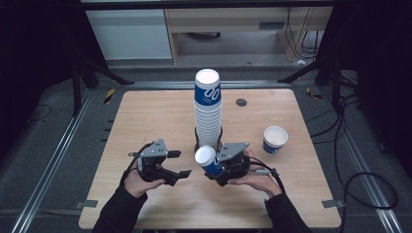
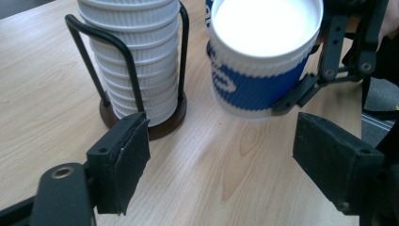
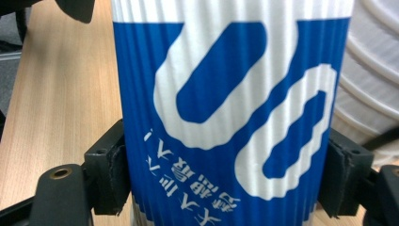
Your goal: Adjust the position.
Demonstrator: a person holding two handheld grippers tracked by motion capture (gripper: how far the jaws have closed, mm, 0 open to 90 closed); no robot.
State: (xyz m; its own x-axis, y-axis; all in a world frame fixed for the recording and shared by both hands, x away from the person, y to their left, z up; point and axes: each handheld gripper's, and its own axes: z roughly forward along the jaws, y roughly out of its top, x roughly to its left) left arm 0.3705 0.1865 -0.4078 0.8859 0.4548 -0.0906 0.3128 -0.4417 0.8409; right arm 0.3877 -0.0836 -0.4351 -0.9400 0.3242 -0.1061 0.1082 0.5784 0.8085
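Wooden table [image 1: 145, 121] — right claw [image 1: 217, 165] clamps a blue cup [image 1: 208, 160]; left claw [image 1: 179, 164] gapes, holding nothing.

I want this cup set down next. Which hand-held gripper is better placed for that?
The right hand-held gripper: its jaws are shut on the blue and white cup beside the cup stack. The left hand-held gripper is open and holds nothing.

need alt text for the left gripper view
A blue and white ribbed paper cup, open mouth facing the camera, is clamped in the other tool above a wooden table. Left of it, stacked white cups stand in a black wire holder. This tool's jaws stand open, empty.
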